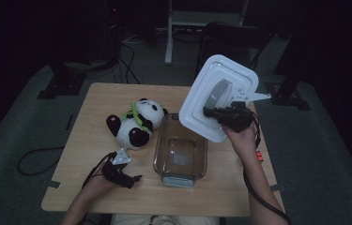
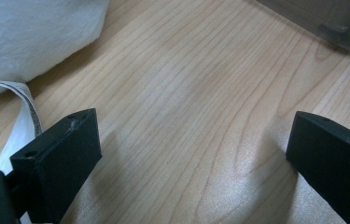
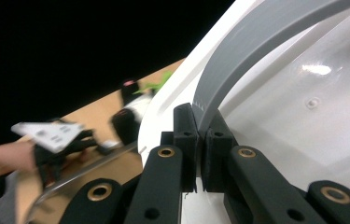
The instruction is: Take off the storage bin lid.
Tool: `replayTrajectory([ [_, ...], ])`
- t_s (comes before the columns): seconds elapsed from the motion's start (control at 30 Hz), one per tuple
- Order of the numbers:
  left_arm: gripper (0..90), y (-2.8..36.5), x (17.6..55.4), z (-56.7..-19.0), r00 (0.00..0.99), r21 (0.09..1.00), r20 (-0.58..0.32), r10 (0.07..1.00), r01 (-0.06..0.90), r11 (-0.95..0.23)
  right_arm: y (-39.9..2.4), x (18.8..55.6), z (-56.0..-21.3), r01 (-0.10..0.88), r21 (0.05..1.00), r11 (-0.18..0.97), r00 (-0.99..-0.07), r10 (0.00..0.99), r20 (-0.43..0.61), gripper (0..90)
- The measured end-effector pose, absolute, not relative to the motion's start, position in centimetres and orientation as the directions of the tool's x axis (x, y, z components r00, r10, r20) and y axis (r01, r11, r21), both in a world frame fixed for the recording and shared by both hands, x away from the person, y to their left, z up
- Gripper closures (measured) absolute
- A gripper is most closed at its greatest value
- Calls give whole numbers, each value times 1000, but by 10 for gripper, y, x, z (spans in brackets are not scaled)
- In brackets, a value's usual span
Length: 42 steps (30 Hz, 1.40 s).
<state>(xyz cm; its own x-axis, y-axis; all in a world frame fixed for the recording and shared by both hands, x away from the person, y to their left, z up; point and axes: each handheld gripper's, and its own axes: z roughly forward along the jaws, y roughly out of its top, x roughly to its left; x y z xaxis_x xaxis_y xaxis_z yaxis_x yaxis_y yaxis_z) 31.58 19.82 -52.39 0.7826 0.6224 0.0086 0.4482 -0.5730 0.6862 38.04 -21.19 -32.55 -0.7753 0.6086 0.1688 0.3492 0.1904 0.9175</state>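
Right claw (image 1: 211, 112) pinches grey handle (image 1: 217, 92) of white lid (image 1: 197, 105) — lid held tilted in air, above far right corner of glass dish (image 1: 179, 152). Dish sits uncovered on tabletop (image 1: 98, 101). Left claw (image 1: 133, 179) spread, nothing between jaws, low over tabletop near front left — just beside panda (image 1: 136, 123). Panda lies left of dish, near it.

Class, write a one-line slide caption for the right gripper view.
Right claw clamps the grey handle of a white lid, tilted above the wooden table.
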Motion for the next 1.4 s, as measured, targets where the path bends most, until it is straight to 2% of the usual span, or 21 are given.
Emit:
replayTrajectory([
  [0.33, 37, 198, 316, -524, 783, 685, 7, 623, 450, -573, -245, 429, -337, 400, 909, 116, -657, 728, 196, 868],
  [0.6, 36, 198, 316, -524, 784, 686, 12, 621, 446, -575, -260, 461, -369, 474, 879, 50, -561, 787, 257, 867],
  [0.87, 37, 198, 316, -524, 784, 685, 11, 621, 447, -575, -256, 479, -414, 546, 838, -16, -494, 801, 337, 867],
  [1.4, 37, 198, 316, -524, 784, 685, 10, 621, 447, -575, -235, 497, -473, 639, 769, -11, -457, 799, 391, 866],
])
